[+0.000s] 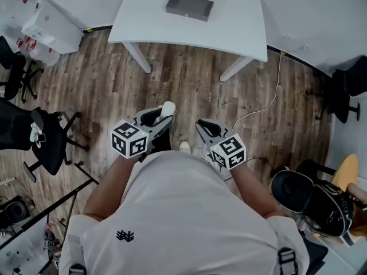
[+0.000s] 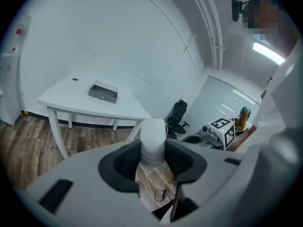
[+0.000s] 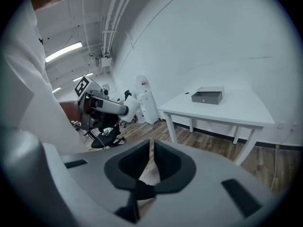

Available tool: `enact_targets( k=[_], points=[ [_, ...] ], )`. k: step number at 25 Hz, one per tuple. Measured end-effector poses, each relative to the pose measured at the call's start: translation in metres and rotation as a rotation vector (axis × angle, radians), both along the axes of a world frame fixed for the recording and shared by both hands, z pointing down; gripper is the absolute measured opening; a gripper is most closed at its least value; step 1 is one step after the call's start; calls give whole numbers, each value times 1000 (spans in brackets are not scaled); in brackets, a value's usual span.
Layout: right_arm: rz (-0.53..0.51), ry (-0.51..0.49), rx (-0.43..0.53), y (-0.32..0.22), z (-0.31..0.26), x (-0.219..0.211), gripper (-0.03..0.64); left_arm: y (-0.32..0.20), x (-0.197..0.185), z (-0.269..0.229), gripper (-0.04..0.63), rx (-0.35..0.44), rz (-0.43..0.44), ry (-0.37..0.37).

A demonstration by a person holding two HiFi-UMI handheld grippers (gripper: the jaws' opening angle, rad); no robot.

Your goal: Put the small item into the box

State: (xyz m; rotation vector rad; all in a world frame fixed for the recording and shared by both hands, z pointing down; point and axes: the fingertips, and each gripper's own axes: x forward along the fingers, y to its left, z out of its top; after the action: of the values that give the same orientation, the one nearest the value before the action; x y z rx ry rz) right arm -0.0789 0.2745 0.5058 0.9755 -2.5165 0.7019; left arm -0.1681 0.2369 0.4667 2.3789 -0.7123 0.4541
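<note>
While the person stands on the wood floor [image 1: 189,79], left gripper [image 1: 162,117] pinching the small white item [image 2: 153,138] between its pads, right gripper [image 3: 151,161] empty, jaws pressed almost together, grey box [image 1: 190,6] on the white table [image 1: 241,33], well apart from the item.

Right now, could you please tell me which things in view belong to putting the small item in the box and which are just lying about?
Job: white small item, gripped by the left gripper; grey box; white table under it.
Lying about: black office chair; white cable on the floor; right gripper, shut and empty.
</note>
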Motion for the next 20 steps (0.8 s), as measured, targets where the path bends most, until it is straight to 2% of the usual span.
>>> enact_targets(
  k=[4,6,12,16,20],
  points=[
    [141,17,-5,-44,-8,10,26,-51,-2,9,163,-55,50,44],
    [199,21,-4,-63,-13,14,25,-78,-2,4,163,-58,64,66],
    [288,57,8,-124,-23,9,18,-163,-16,-8,163,-15,60,73],
    [337,60,20,-154,-29,3,12,-209,-22,-2,163,-12,67,76],
    [333,75,2,-169,-29,0,12,-246,-12,6,163,-43,52,83]
  ],
)
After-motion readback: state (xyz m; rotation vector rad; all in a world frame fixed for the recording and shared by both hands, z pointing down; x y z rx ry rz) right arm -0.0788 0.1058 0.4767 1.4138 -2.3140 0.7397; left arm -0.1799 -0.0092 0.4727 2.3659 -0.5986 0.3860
